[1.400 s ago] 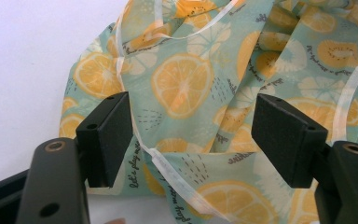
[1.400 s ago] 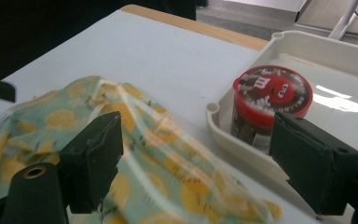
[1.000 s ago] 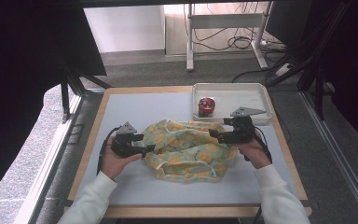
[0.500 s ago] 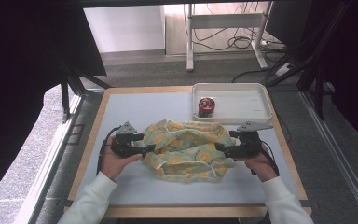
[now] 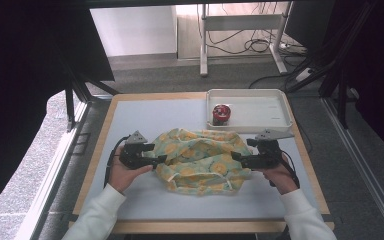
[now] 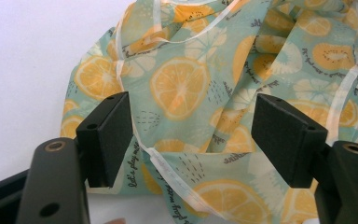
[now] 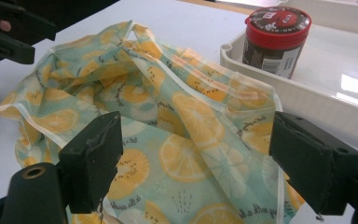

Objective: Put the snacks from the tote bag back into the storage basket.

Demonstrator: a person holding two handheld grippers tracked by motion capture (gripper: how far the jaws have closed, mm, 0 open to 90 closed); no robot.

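A crumpled cloth printed with orange slices on pale green lies in the middle of the white table top. My left gripper sits at the cloth's left edge, its jaws wide apart. In the left gripper view the cloth spreads under and between the jaws of the left gripper, and neither pad presses on it. My right gripper is at the cloth's right edge and stands open too. The cloth lies loose between the jaws of that right gripper.
A white tray stands at the back right of the table and holds a dark jar with a red lid. From the right gripper the jar and the tray's wall lie just beyond the cloth.
My right gripper has drawn back from the cloth's upper right part to its right edge, nearer the person. The left gripper and the cloth have stayed where they were.
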